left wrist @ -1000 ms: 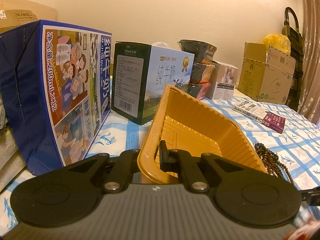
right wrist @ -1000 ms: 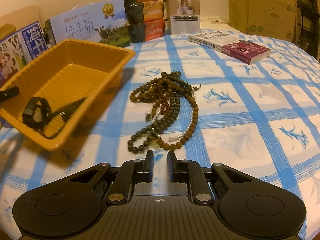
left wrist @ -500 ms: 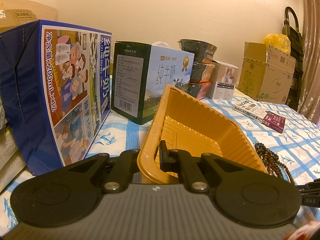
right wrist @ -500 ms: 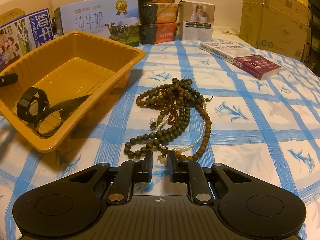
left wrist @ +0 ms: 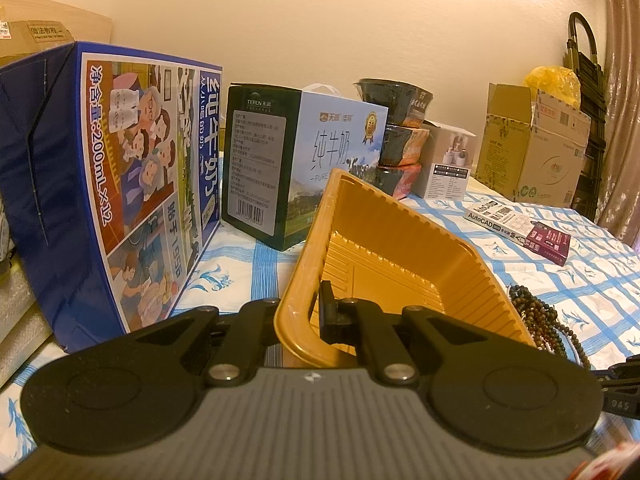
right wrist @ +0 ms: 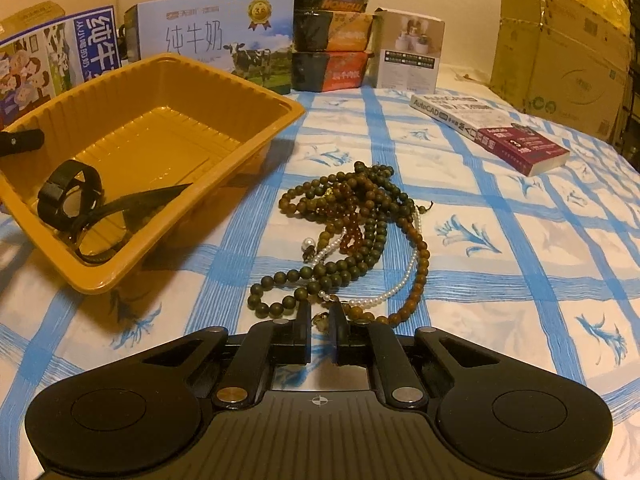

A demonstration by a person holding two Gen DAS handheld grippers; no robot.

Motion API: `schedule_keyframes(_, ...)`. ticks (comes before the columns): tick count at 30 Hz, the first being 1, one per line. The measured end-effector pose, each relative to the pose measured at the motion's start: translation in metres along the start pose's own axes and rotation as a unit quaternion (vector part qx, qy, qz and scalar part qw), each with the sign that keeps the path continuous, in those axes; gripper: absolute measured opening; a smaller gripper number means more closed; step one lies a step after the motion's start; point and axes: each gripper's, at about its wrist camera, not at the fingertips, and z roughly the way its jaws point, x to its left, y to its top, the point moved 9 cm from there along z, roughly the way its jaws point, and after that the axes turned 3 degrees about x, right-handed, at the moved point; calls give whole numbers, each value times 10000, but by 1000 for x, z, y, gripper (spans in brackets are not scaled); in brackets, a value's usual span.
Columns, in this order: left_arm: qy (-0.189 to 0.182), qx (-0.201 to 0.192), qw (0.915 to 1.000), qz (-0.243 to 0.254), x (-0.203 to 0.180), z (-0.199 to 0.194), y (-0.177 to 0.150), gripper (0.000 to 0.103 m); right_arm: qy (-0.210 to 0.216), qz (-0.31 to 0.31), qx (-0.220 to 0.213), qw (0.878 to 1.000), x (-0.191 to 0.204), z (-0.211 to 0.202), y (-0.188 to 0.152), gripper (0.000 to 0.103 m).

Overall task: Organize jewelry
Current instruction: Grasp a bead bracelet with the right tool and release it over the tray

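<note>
Left gripper (left wrist: 301, 312): fingers clamped on the near wall of the orange tray (left wrist: 400, 256), tilting it. Right gripper (right wrist: 320, 316): fingers, just closing, pinch a small piece at the near edge of the bead necklaces (right wrist: 360, 236) heaped on the checked surface (right wrist: 500, 280). A black watch (right wrist: 72, 196) lies in the tray.

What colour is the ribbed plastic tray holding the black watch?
Orange-yellow; the tray shows best in the right wrist view.
</note>
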Motion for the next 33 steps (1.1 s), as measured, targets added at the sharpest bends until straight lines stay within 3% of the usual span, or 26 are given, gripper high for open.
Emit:
schedule_keyframes(9, -10, -11, 10000, 20, -1, 0, 1, 6, 335, 293, -499, 9978, 7, -36, 32, 8)
schedule_keyframes(14, -25, -16, 10000, 38, -1, 0, 2, 6, 965, 324, -773, 9918, 40, -48, 62, 8)
schedule_keyframes(21, -43, -6, 10000, 30, 0, 0, 2, 6, 1698, 211, -718, 9826, 104, -30, 83, 8)
schedule_keyframes(31, -59, -1, 10000, 1, 1, 0, 2, 6, 1637, -46, -697, 9840, 139, -11, 84, 9)
schedule_keyframes(33, -58, 0, 10000, 0, 1, 0, 2, 6, 1644, -13, -680, 9840, 138, -12, 84, 17)
